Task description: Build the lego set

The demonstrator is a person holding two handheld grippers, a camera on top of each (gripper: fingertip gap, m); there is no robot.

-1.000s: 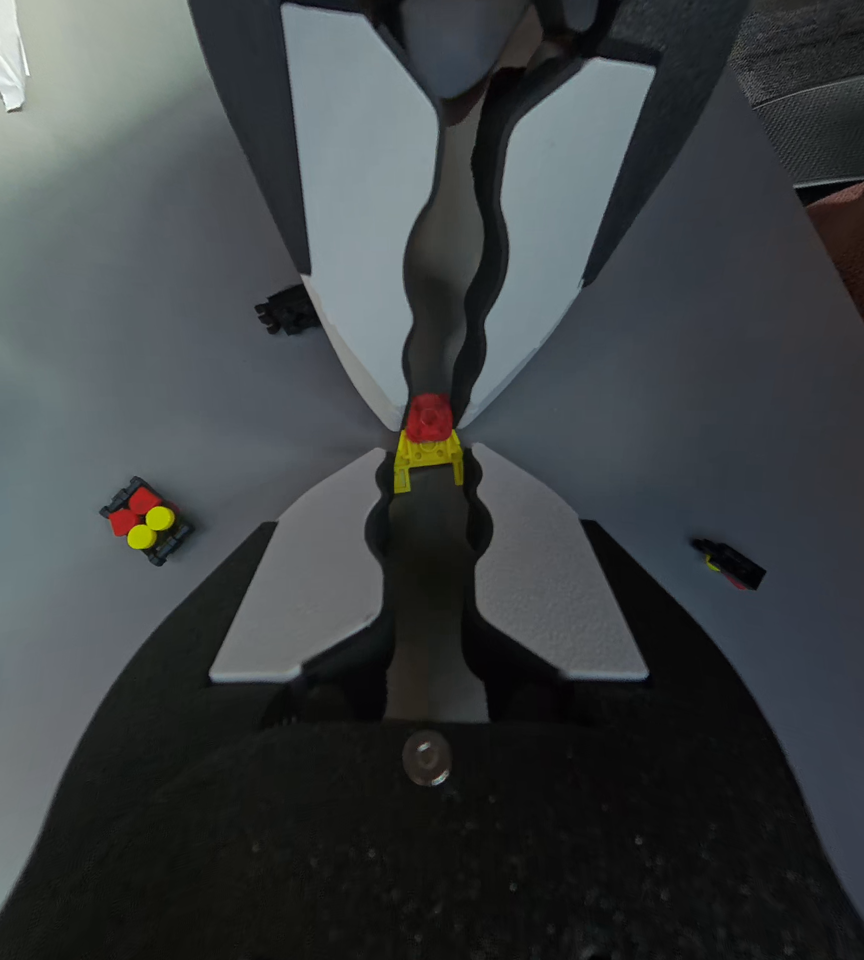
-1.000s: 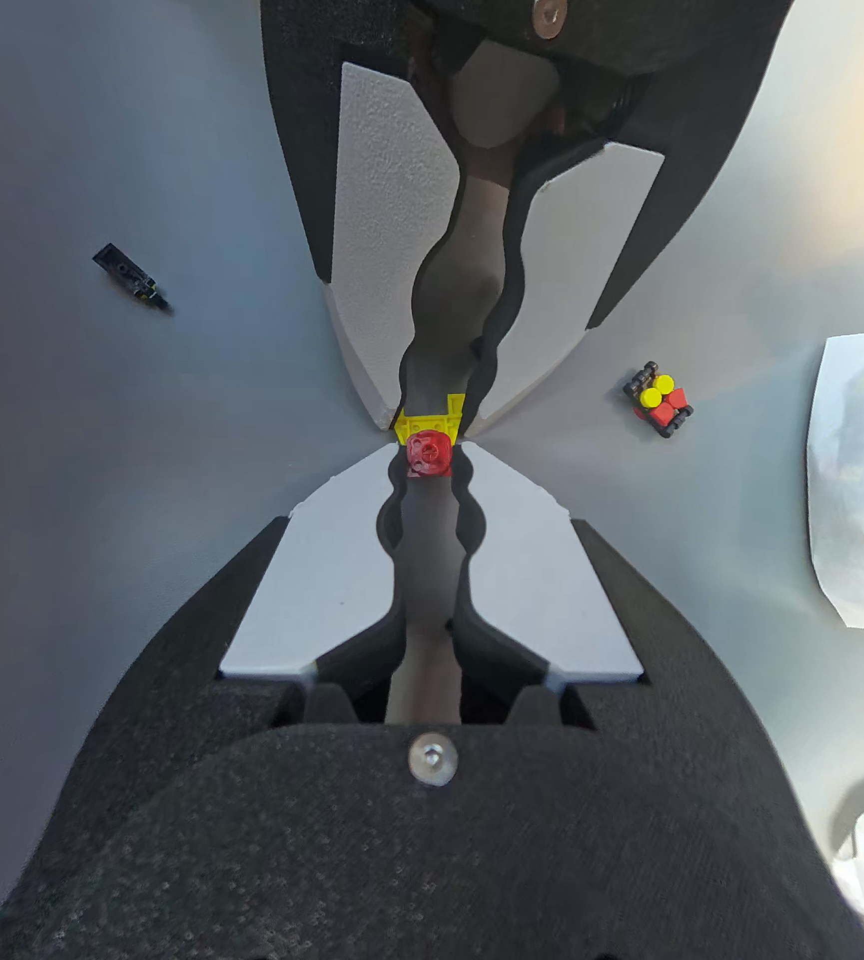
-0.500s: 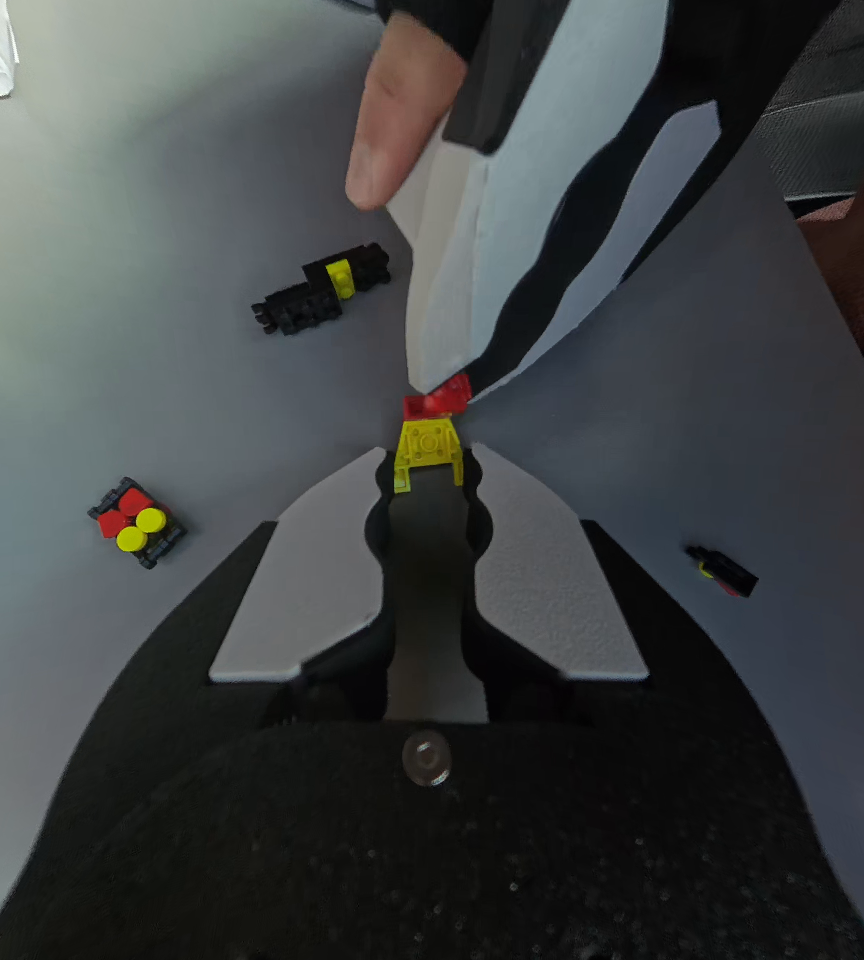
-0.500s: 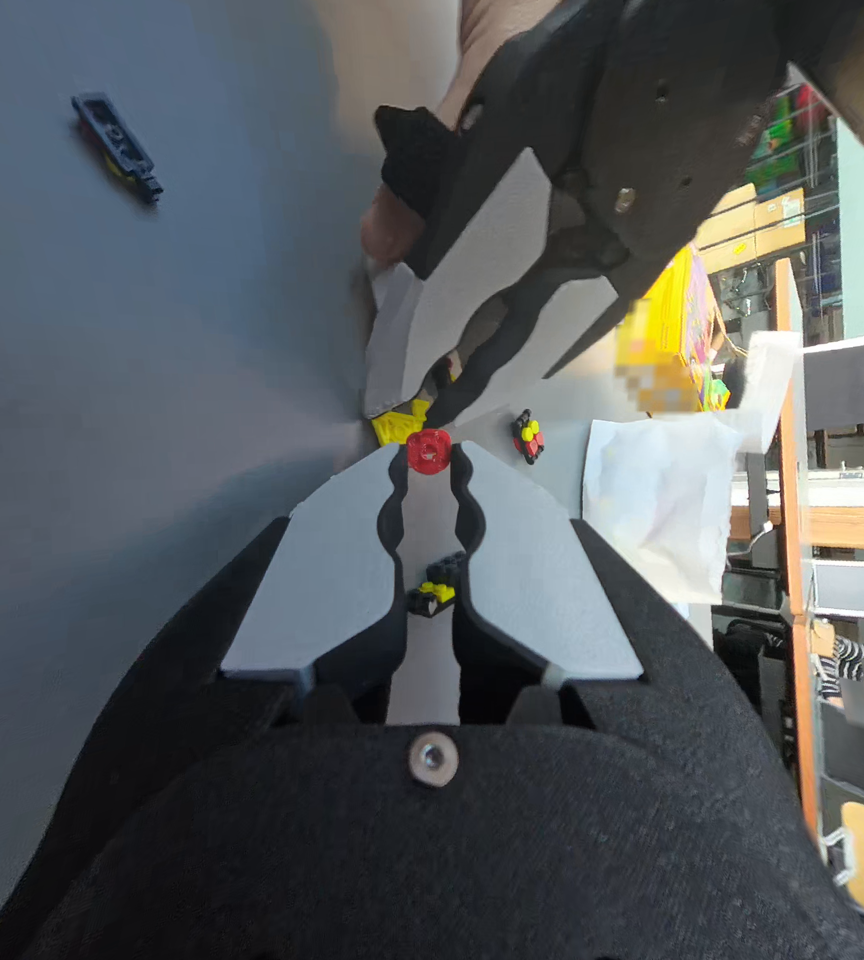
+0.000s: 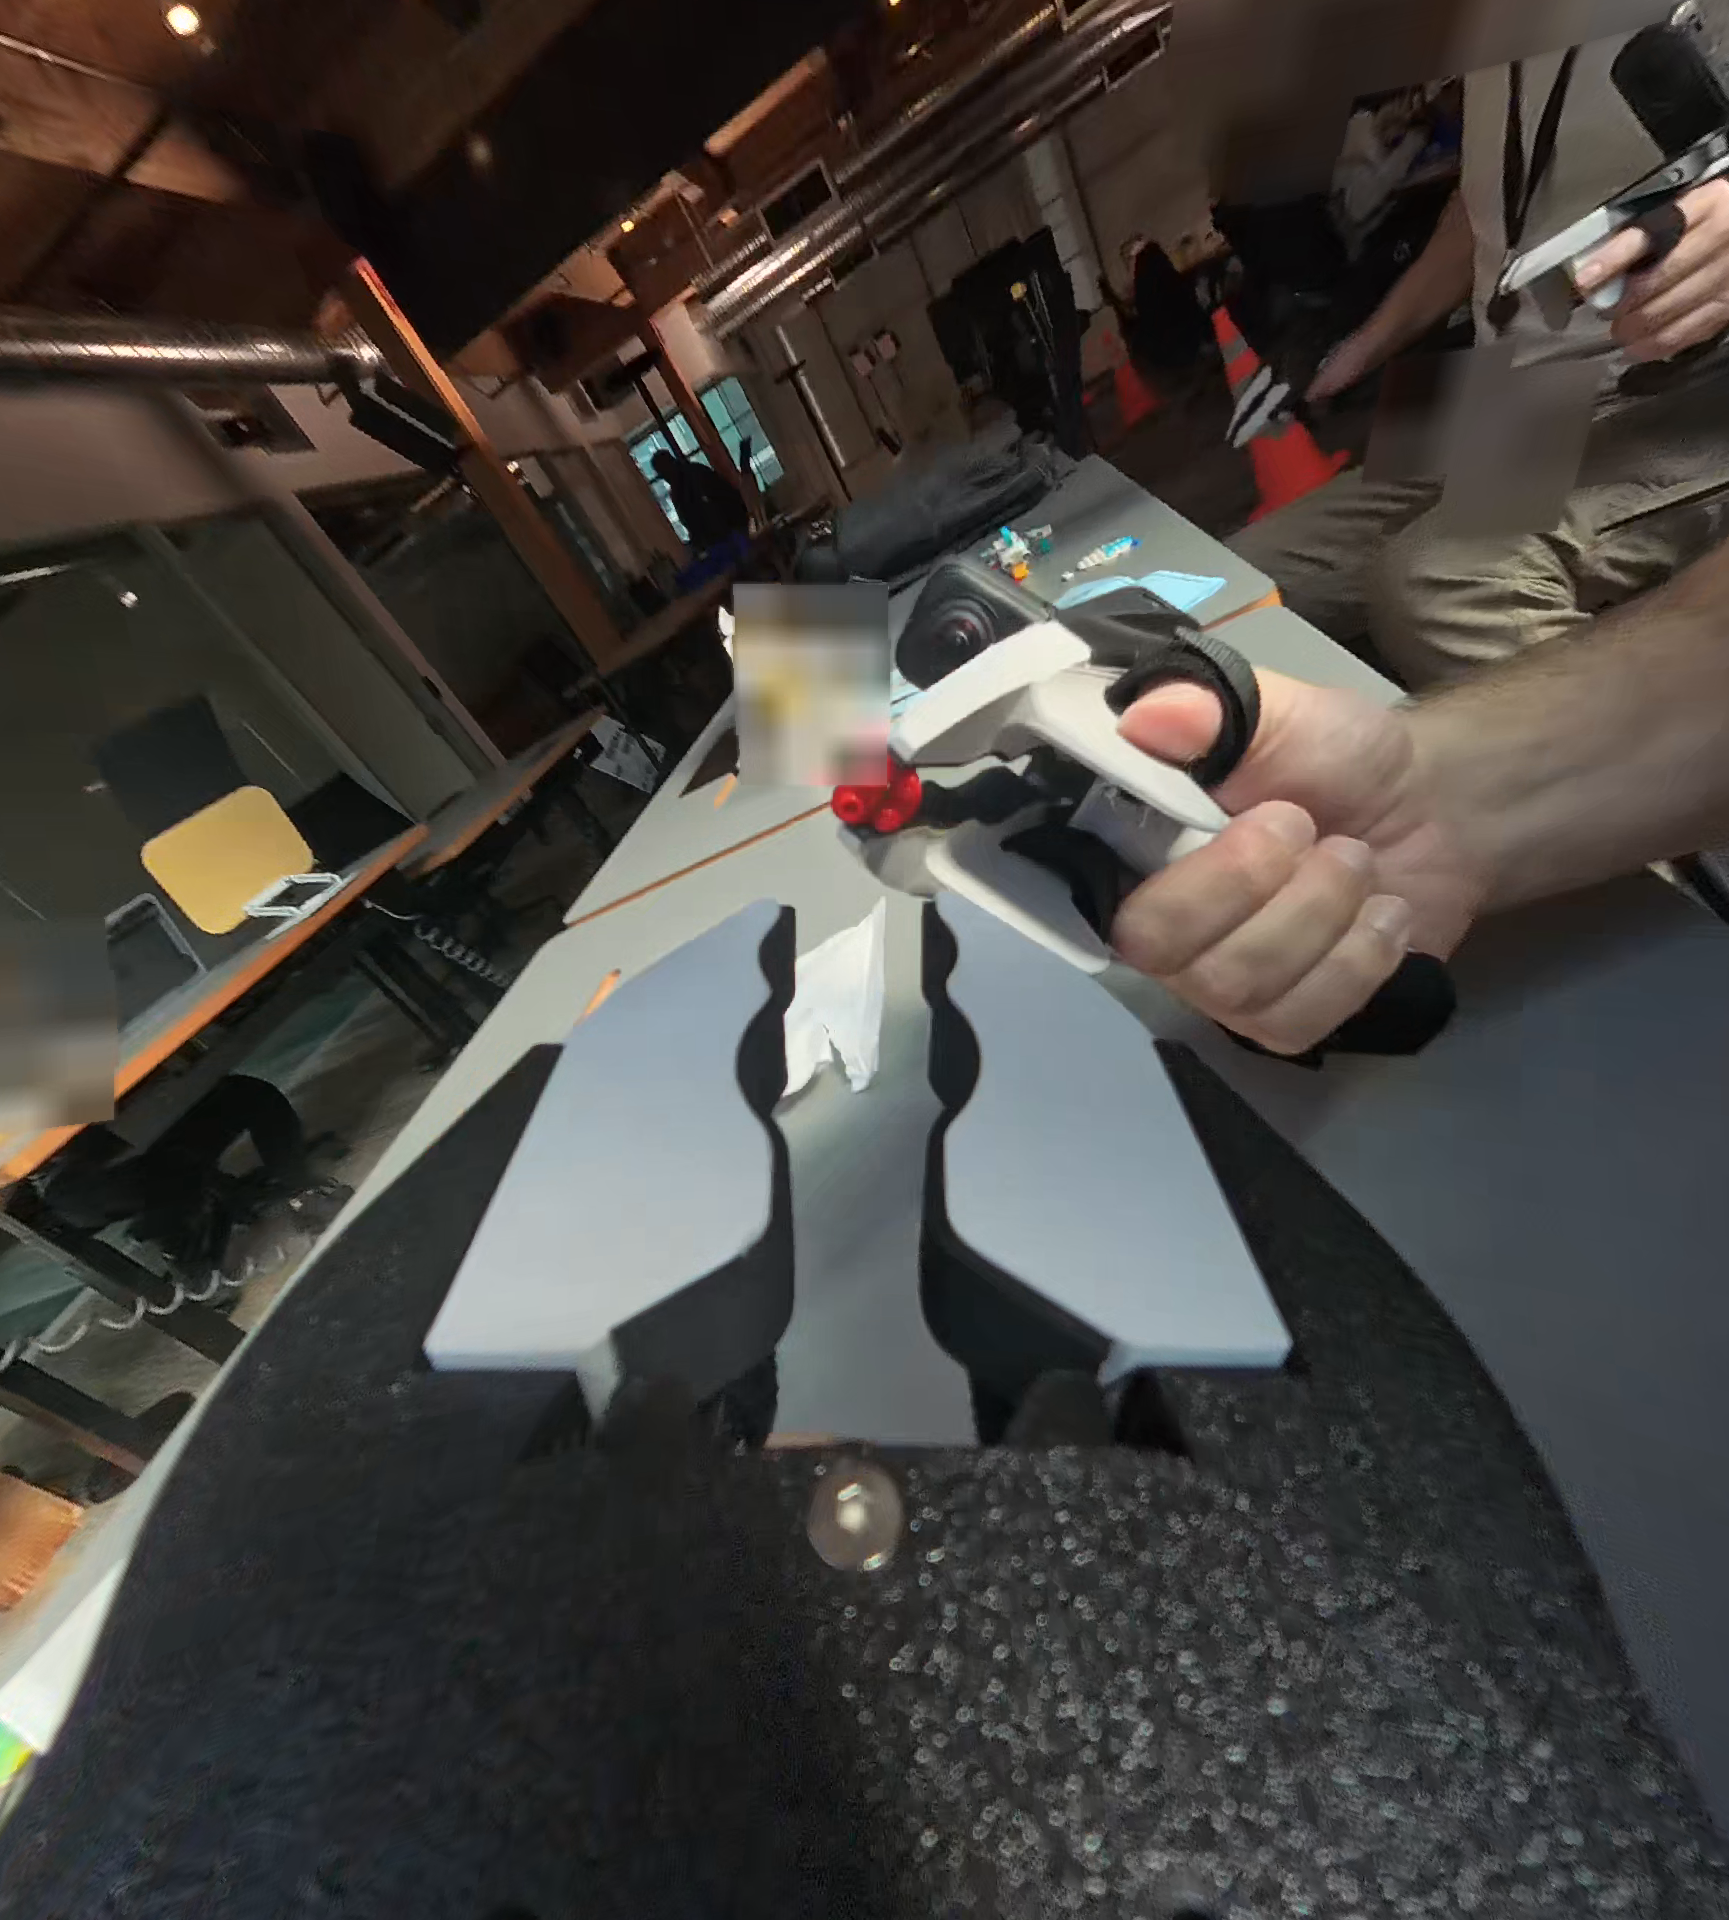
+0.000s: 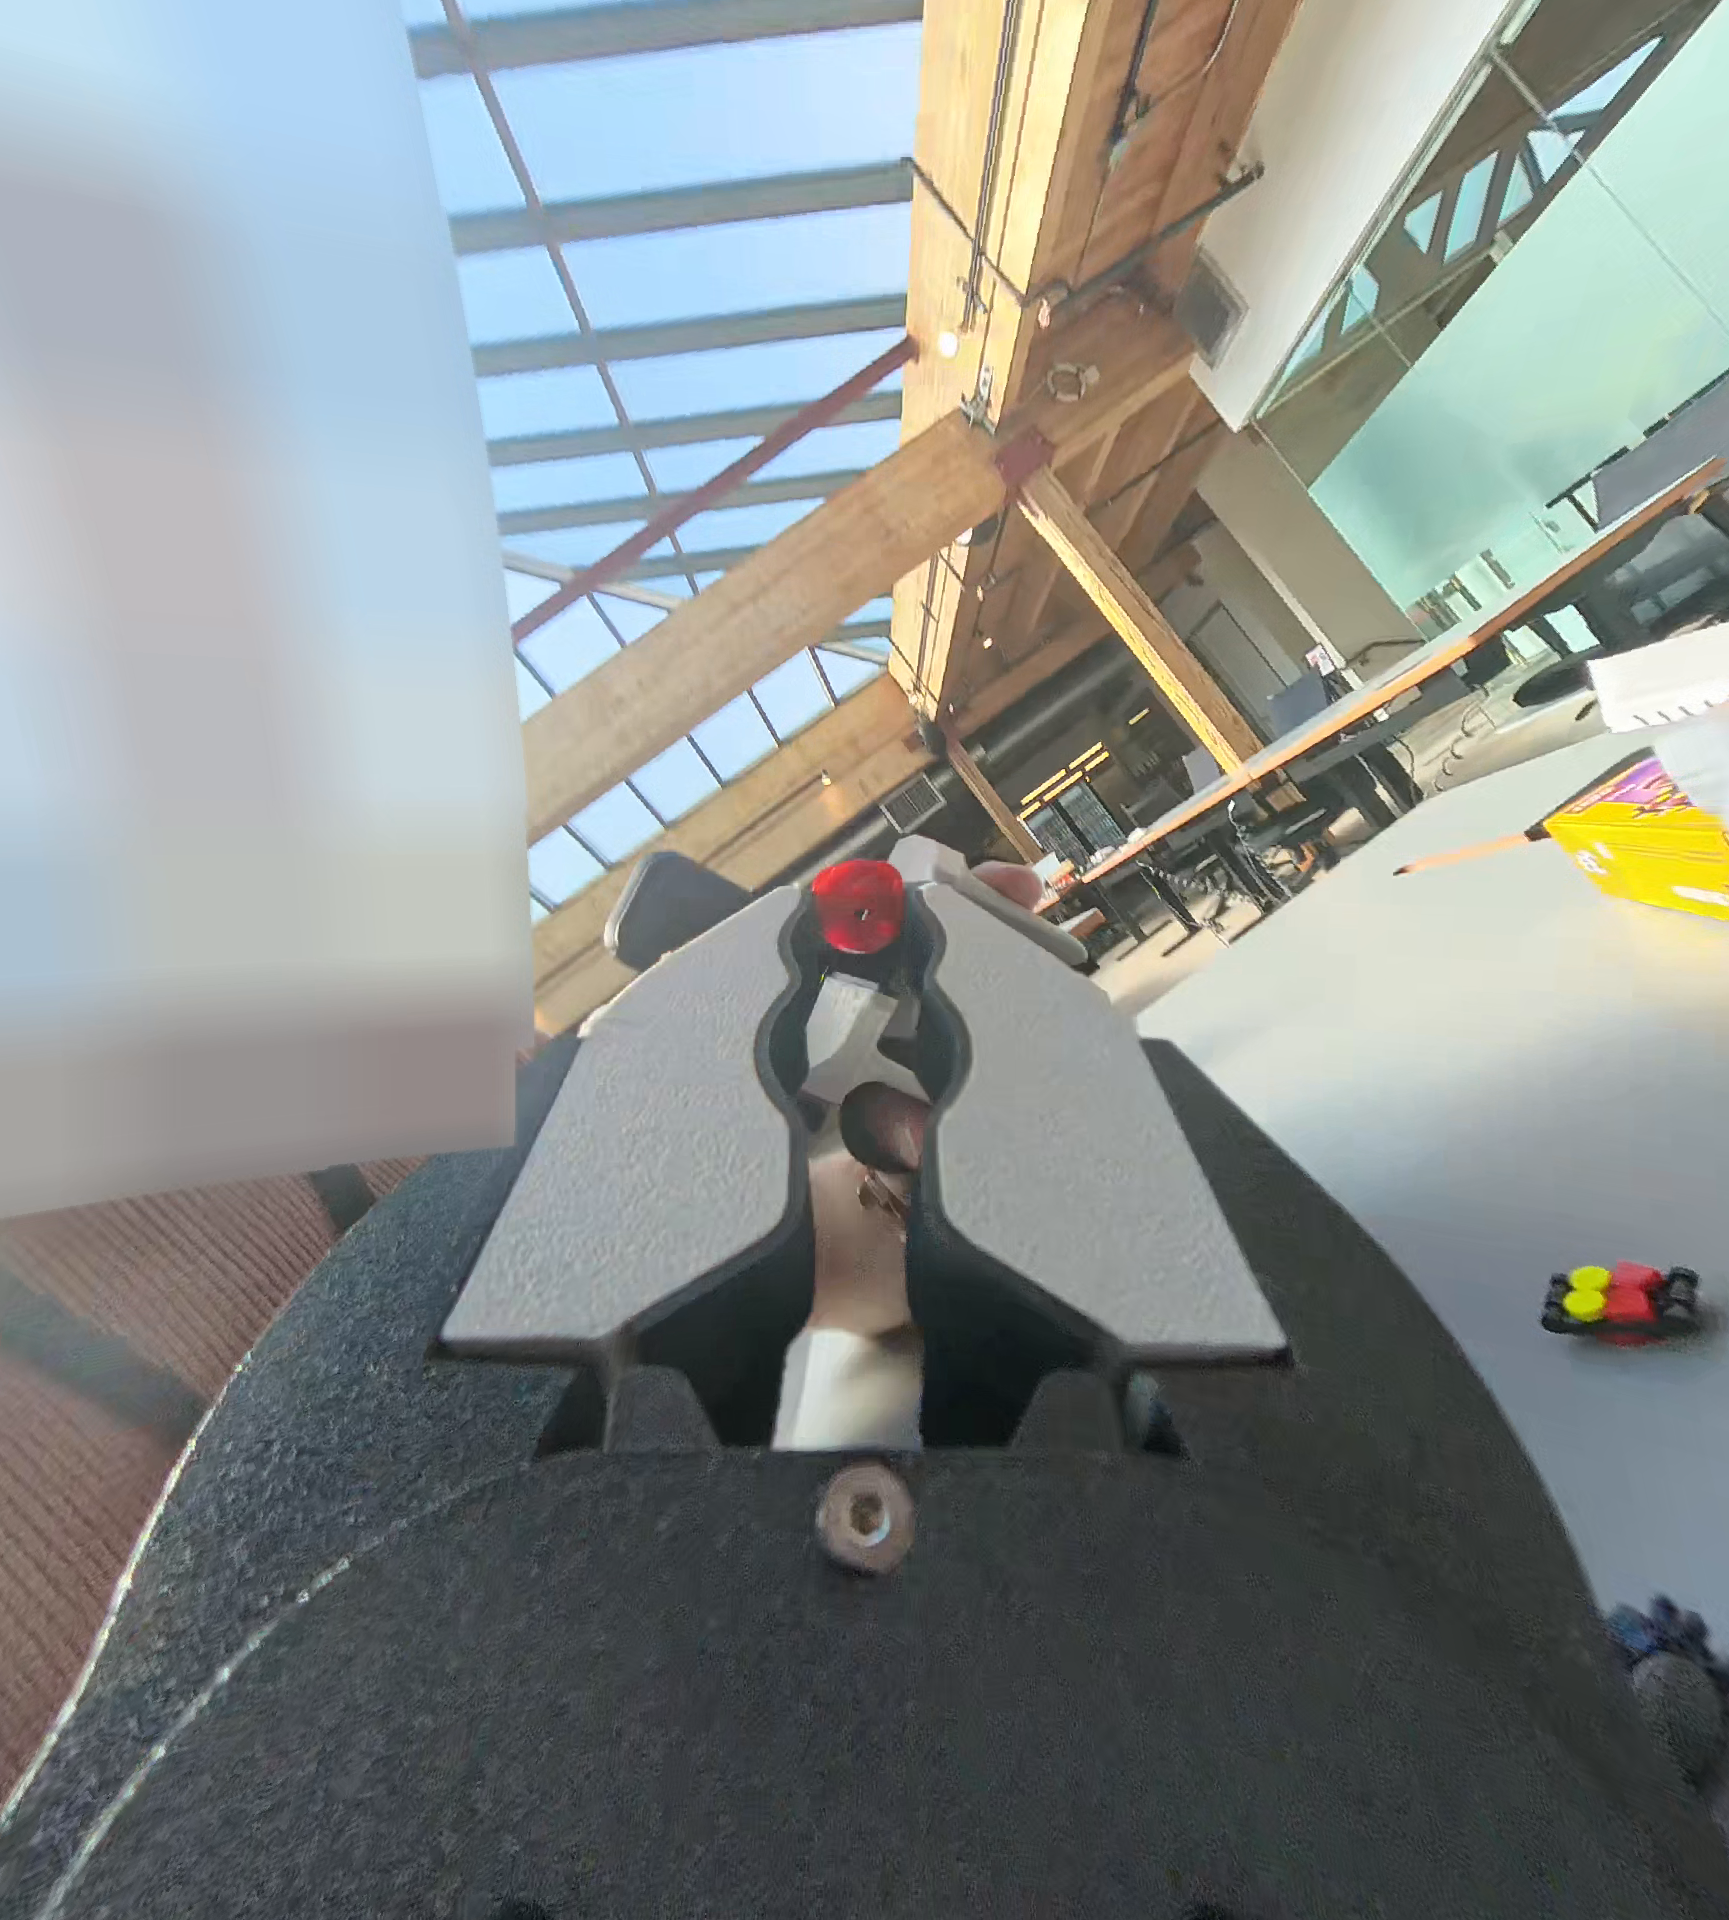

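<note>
Between the right gripper's (image 6: pixel 858 914) fingertips sits one red piece (image 6: pixel 857 908), clamped and raised above the tabletop (image 6: pixel 1462 1091). One left gripper (image 5: pixel 855 914) has its fingers apart and empty; half a second ago it held a yellow piece against the red one. One black assembly (image 6: pixel 1618 1317) with yellow and red studs lies near the tabletop's right edge.

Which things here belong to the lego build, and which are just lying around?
Part of the job:
- red lego piece, pinched by the right gripper
- small black, red and yellow assembly on the table
- left gripper, open and empty

Just lying about:
- white paper
- yellow box
- orange cone
</note>
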